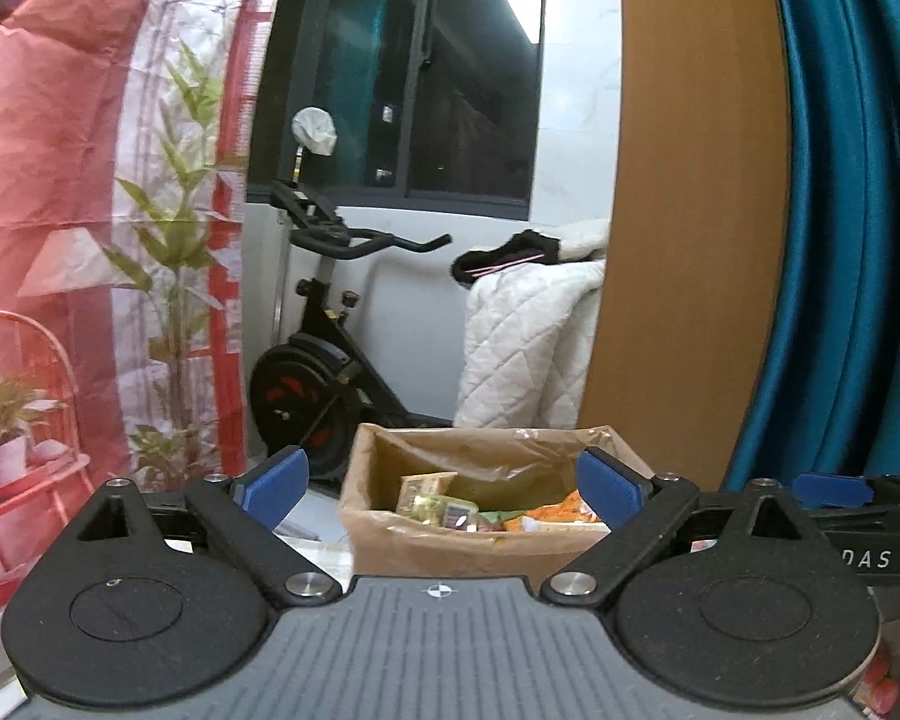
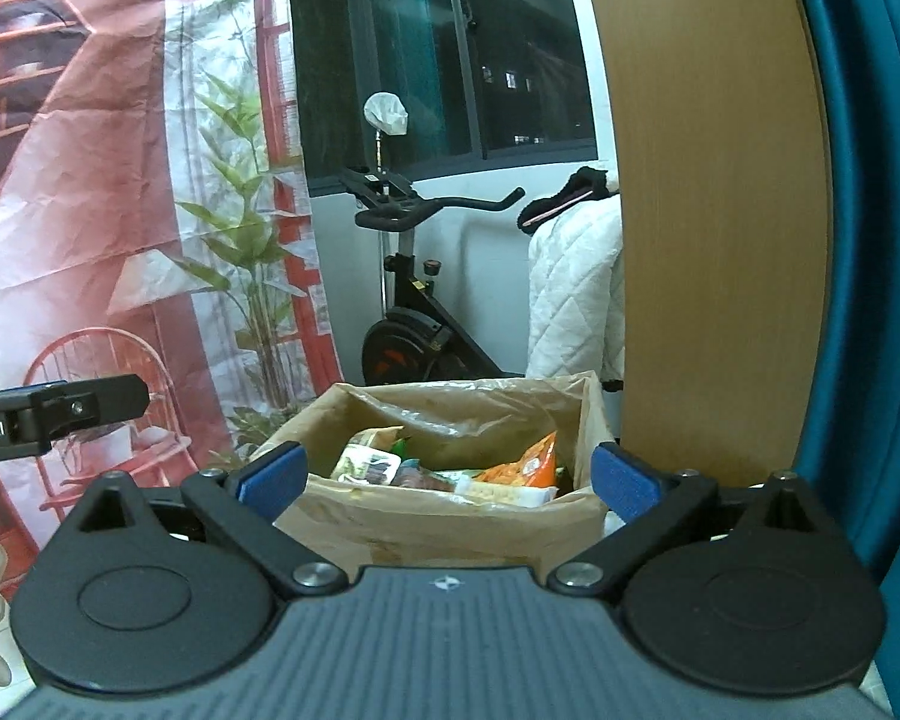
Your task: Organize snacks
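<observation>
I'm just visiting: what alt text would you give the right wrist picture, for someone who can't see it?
An open, empty right gripper with blue fingertips faces a cardboard box lined with plastic and filled with snack packets. Behind it stand an exercise bike, a white quilt and a red printed backdrop; the left gripper pokes in from the left edge.

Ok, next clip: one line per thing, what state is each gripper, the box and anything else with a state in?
Left gripper: jaws wide open, nothing between the blue pads.
Right gripper: jaws wide open, empty.
Brown cardboard box: top open, clear plastic liner inside, partly filled.
Orange snack packet: inside the box, leaning among other packets.
Black exercise bike: standing upright, unused.
White quilted blanket: draped, hanging down.
</observation>
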Available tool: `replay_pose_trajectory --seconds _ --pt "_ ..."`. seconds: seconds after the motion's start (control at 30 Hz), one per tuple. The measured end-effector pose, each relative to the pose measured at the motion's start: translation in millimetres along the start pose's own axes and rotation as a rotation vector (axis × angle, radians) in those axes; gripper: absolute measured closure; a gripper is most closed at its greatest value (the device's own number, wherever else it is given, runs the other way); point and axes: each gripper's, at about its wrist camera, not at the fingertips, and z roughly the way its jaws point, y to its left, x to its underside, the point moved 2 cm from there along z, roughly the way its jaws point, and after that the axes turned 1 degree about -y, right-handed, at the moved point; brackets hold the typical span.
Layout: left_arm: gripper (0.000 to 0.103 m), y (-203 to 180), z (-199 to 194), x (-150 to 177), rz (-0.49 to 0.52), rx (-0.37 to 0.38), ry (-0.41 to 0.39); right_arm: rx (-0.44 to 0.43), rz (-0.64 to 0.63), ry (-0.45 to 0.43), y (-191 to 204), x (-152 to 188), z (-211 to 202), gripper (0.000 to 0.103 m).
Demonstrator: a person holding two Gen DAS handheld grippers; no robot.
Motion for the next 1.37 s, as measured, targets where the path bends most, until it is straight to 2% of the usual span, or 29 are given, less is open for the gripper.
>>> replay_pose_trajectory --seconds 0.2,0.3,0.8,1.37 --pt "0.005 2.2 -5.7 -0.4 -0.028 -0.007 0.034 0.007 0.010 0.001 2.2 -1.0 -4.3 0.001" --pt "0.005 2.8 -4.6 0.3 -0.027 -0.035 0.049 0.009 0.011 0.003 1.9 -0.1 -5.1 0.001" --pt "0.005 1.6 -14.2 -3.9 0.015 -0.092 0.045 0.016 0.022 0.013 0.8 2.0 -8.8 0.001" --pt "0.005 1.4 -14.3 -4.6 0.001 -0.087 0.056 0.009 0.010 0.019 0.6 -0.5 -5.0 0.001"
